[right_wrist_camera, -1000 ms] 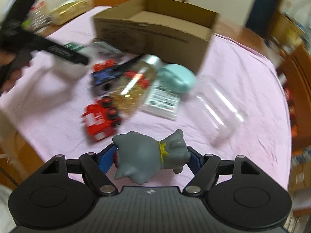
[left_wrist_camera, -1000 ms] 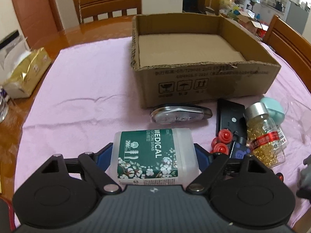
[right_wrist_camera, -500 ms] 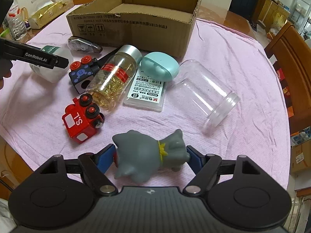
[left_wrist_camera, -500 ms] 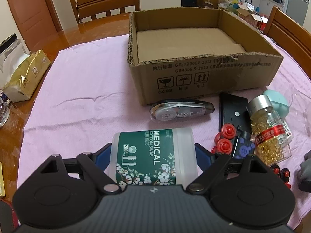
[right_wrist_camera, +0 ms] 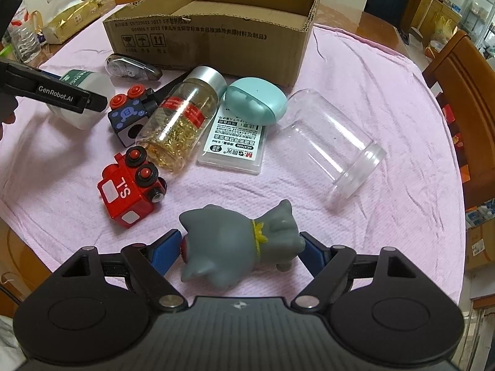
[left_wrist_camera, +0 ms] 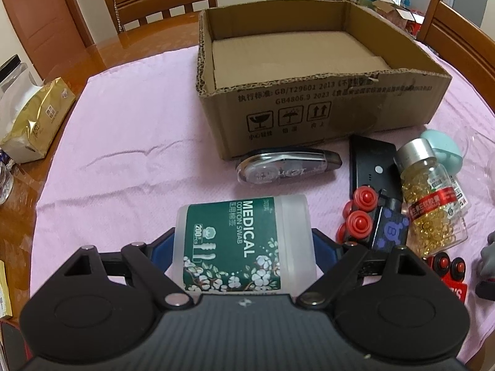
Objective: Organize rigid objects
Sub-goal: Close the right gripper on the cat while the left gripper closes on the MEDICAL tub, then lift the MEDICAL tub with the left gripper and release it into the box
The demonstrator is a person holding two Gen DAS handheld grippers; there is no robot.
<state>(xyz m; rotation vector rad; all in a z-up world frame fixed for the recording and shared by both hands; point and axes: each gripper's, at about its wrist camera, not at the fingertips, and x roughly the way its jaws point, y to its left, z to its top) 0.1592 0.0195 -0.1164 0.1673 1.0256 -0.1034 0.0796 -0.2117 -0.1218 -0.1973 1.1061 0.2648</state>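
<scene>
My left gripper [left_wrist_camera: 241,247] is shut on a green-labelled cotton swab box [left_wrist_camera: 241,241], held above the pink cloth in front of the empty cardboard box [left_wrist_camera: 309,99]. My right gripper [right_wrist_camera: 239,247] is shut on a grey cat figurine [right_wrist_camera: 238,244] lying sideways between the blue pads. In the right wrist view the cardboard box [right_wrist_camera: 216,34] stands at the far side, and the left gripper [right_wrist_camera: 62,92] with the swab box [right_wrist_camera: 80,83] is at the left.
On the cloth lie a correction tape dispenser [left_wrist_camera: 287,170], a black device [left_wrist_camera: 371,167], a blue toy car [right_wrist_camera: 130,114], a capsule bottle [right_wrist_camera: 179,117], a red toy train [right_wrist_camera: 130,188], a teal case [right_wrist_camera: 256,102], a card pack [right_wrist_camera: 232,145] and a clear jar [right_wrist_camera: 328,145]. A tissue pack [left_wrist_camera: 34,123] lies left. Chairs surround the table.
Both grippers have risen slightly and drawn nearer the cardboard box, each still holding its object. The right view has steadied after a swing.
</scene>
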